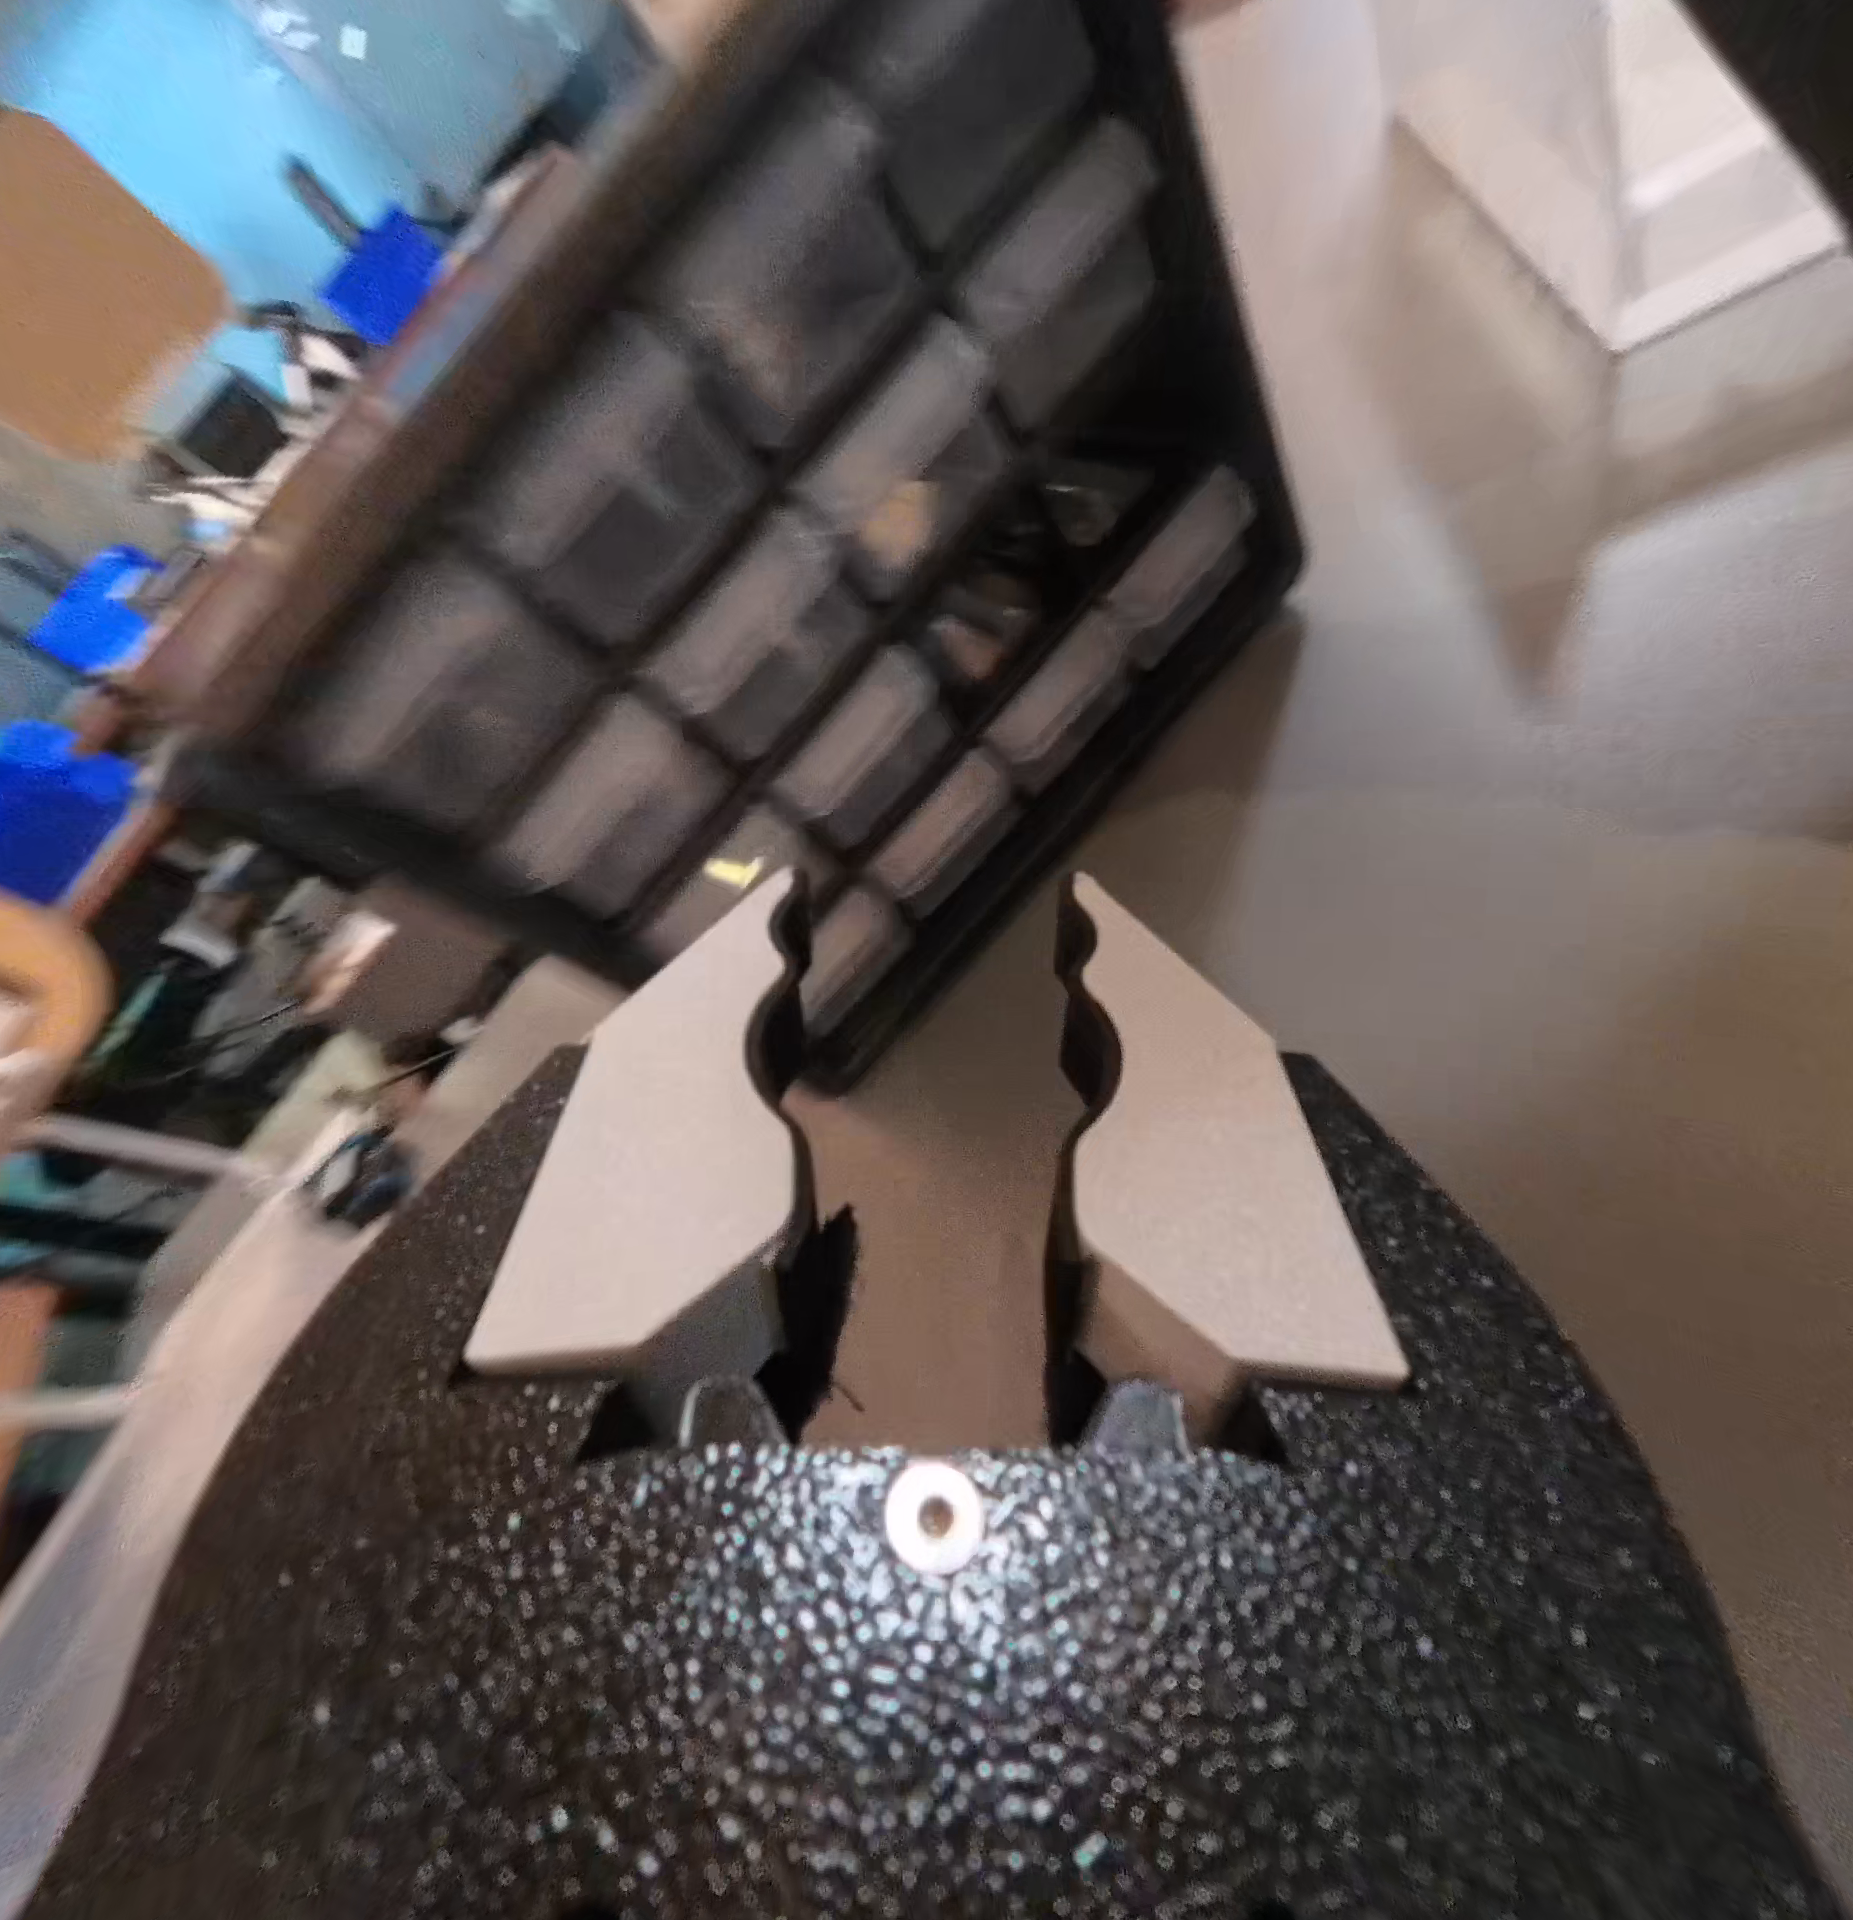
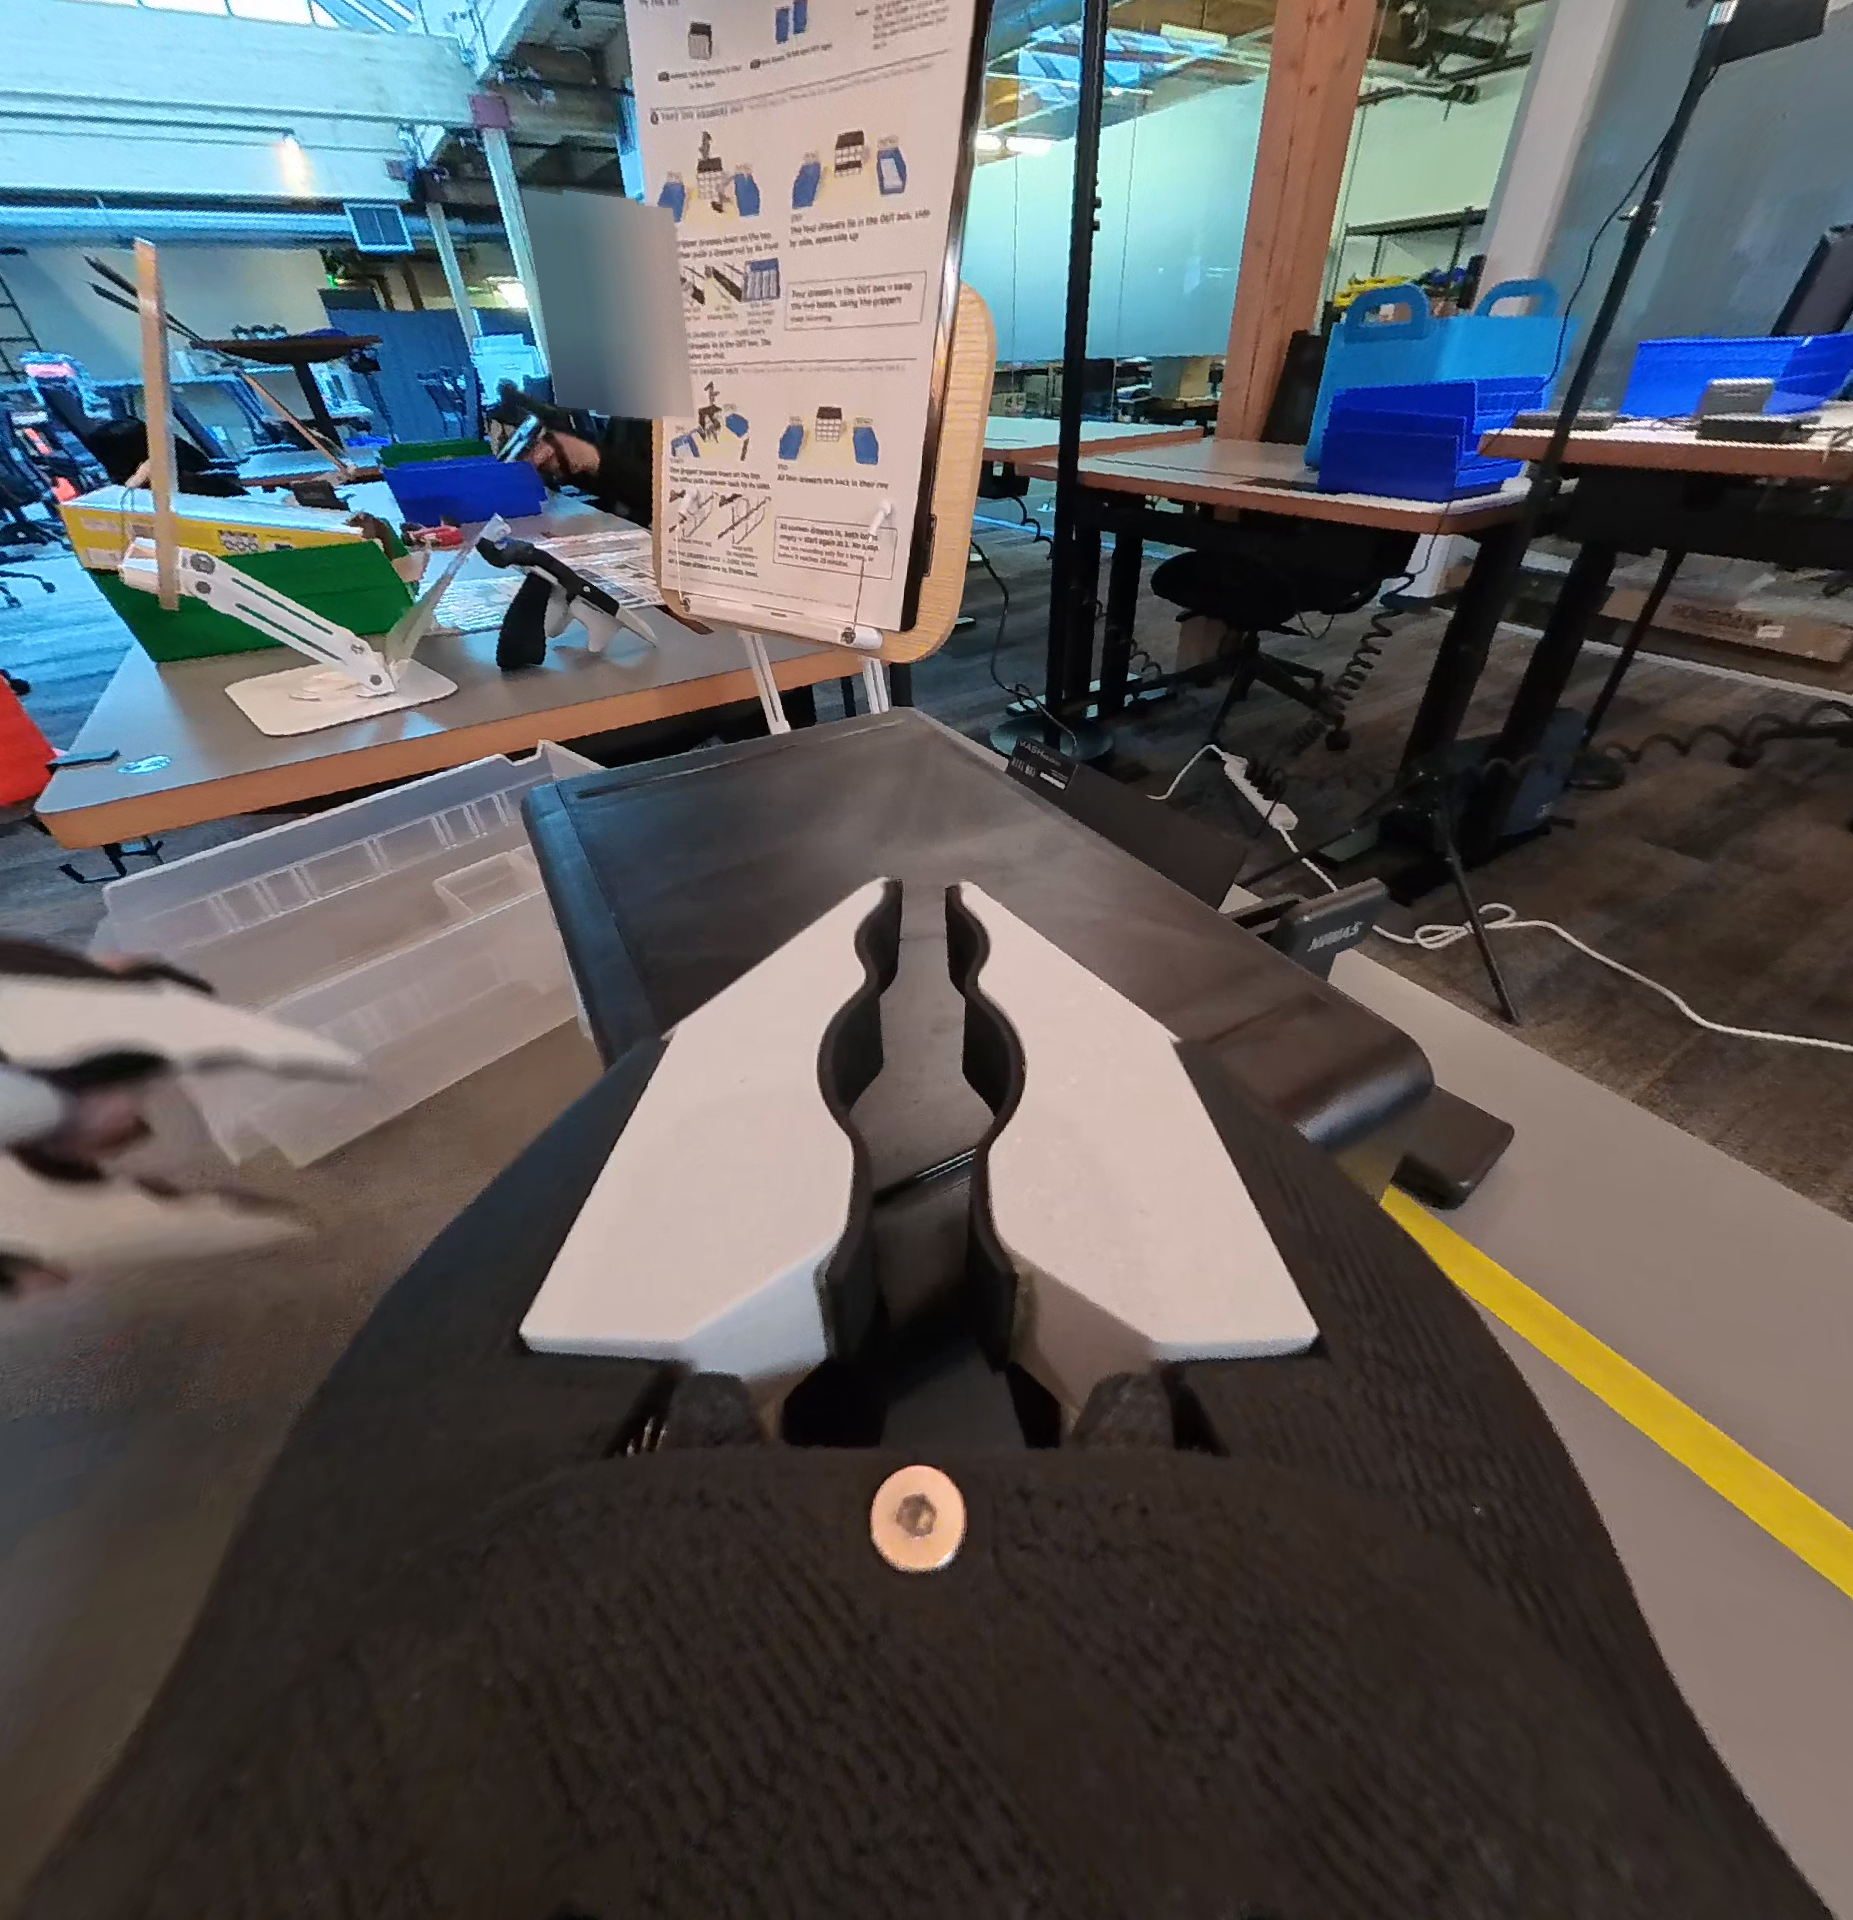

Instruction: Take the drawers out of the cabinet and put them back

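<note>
My left gripper point(image 1: 927, 914) hangs with its pale fingers spread and nothing between them, pointed at the lower front of the cabinet point(image 1: 797, 499). That view is tilted and smeared, so I can only make out the black frame standing on the desk point(image 1: 1524, 1039) and rows of cloudy, translucent drawers point(image 1: 610, 488) seated in their slots. One slot near the frame's right side looks dark, but I cannot tell whether a drawer sits in it.

My right gripper point(image 2: 924, 894) hovers above the cabinet's flat black top point(image 2: 901, 831). Its fingertips are nearly together with a thin gap left, gripping nothing that I can see. From here the drawer fronts are hidden below the top panel.

Just beside the cabinet's left side sits a clear plastic bin point(image 2: 361, 925), its near end covered by the blurred left gripper at the view's left edge. A yellow tape line point(image 2: 1649, 1423) runs along the desk toward its right edge. Behind the cabinet an instruction sheet point(image 2: 808, 312) stands on a wooden-backed holder, cut off at the top. Blue bins point(image 2: 1421, 405) rest on a farther table.
</note>
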Motion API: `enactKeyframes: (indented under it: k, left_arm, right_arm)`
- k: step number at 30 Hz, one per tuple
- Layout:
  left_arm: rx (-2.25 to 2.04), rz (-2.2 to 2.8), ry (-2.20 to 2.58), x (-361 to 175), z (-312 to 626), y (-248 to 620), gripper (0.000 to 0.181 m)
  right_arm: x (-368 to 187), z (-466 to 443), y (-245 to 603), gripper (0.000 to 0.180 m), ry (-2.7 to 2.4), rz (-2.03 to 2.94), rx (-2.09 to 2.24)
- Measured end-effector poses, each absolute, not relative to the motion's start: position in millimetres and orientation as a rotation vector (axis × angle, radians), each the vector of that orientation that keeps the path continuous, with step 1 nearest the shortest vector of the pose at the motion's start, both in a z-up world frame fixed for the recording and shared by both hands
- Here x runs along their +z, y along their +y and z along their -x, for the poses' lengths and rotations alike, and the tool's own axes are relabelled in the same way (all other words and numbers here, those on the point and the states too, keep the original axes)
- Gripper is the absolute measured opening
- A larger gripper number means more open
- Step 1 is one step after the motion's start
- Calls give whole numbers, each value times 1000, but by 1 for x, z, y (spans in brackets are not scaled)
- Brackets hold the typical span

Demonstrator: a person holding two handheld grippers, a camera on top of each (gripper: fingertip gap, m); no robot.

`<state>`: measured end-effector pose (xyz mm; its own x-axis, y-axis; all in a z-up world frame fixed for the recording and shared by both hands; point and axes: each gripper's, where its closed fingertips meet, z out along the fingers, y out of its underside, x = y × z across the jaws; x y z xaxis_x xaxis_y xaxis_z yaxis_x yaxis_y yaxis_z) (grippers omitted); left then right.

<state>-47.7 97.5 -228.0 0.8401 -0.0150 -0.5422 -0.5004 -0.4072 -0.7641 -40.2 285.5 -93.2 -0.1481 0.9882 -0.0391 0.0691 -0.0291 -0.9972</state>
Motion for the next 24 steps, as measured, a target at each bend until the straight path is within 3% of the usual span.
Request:
enactKeyframes:
  k: [1, 5, 10, 14, 22, 24]
  left_arm:
    - [614, 1924, 355, -211, 65, 78, 44]
    - [760, 2003, 284, -172, 160, 2, 46]
    - [409, 2335, 158, -241, 257, -40, 61]
    - [468, 2583, 174, -303, 307, -63, 51]
    - [530, 2812, 321, -343, 323, -71, 32]
    - [561, 2810, 322, -345, 325, -70, 17]
  right_arm:
    - [-93, 40, 285, 7, -1357, 1209, 1307]
    - [-94, 41, 285, 7, -1359, 1222, 1289]
    - [-94, 43, 285, 7, -1350, 1231, 1301]
    - [-94, 43, 286, 8, -1350, 1234, 1289]
    - [-94, 44, 284, 8, -1363, 1223, 1271]
    - [-94, 46, 284, 8, -1360, 1218, 1292]
